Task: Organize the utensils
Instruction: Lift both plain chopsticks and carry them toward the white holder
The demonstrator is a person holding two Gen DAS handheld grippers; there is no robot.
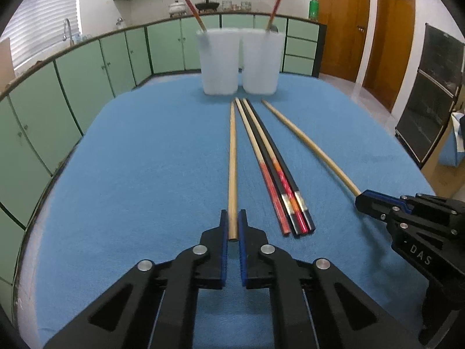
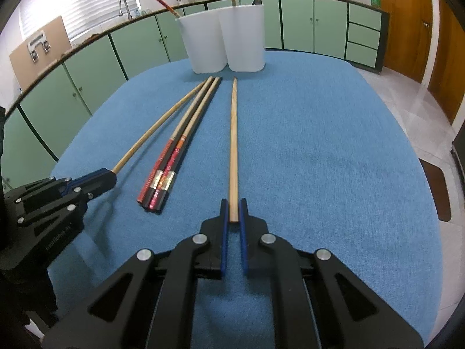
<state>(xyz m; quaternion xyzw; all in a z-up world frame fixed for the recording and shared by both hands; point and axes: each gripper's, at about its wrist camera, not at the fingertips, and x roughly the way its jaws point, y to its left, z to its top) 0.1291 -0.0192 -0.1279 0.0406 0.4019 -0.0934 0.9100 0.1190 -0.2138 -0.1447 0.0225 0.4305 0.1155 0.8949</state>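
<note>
left gripper (image 1: 233, 226), right gripper (image 2: 233, 214), each clamping a plain chopstick (image 1: 232, 157)

Black linkage fingers (image 1: 223, 226), blue pads, silver pivots, apparently "DAS" lettering.

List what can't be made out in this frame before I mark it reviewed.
- Contents of the two white cups: frosted walls hide all but the red chopstick tops, both views.
- Pattern on the decorated chopsticks: too small.
- Left gripper and right gripper: pads flank a plain chopstick; contact unclear.
- Countertop items: too small.
</note>
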